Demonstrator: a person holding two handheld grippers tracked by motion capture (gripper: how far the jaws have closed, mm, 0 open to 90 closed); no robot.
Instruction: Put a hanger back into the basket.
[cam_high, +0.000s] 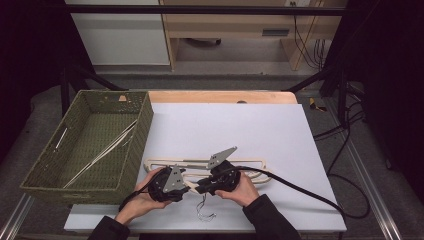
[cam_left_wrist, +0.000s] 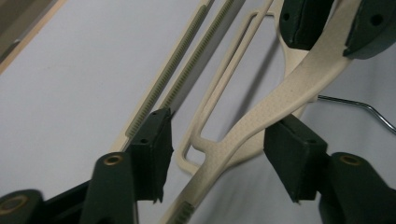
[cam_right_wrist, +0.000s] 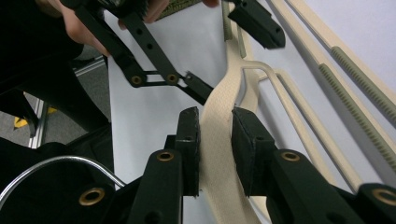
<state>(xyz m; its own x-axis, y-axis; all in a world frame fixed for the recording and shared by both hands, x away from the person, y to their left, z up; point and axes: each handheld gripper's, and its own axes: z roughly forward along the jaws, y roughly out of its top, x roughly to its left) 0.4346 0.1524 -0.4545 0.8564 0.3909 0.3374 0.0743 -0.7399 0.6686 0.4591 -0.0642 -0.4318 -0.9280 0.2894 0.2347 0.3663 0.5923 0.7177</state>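
Right gripper view: hanger (cam_right_wrist: 219, 140) clamped between the right gripper (cam_right_wrist: 215, 140) pads.

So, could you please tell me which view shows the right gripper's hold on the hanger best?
The right gripper view: the right gripper clamps the hanger arm. The high view hides it behind hands; the left gripper view catches its fingers.

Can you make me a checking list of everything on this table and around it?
Surface: pale sheet covering a wooden table.
Job's things: cream hanger lying flat on the sheet, metal hook toward the person.
Clutter: green woven basket at left, with thin pale sticks inside.
Tools: right tool shut on the hanger; left tool straddling the hanger arm, pads apart from it.
Cables: black cable trailing right from the right tool.
Surroundings: wooden desk behind, more cables on the floor.
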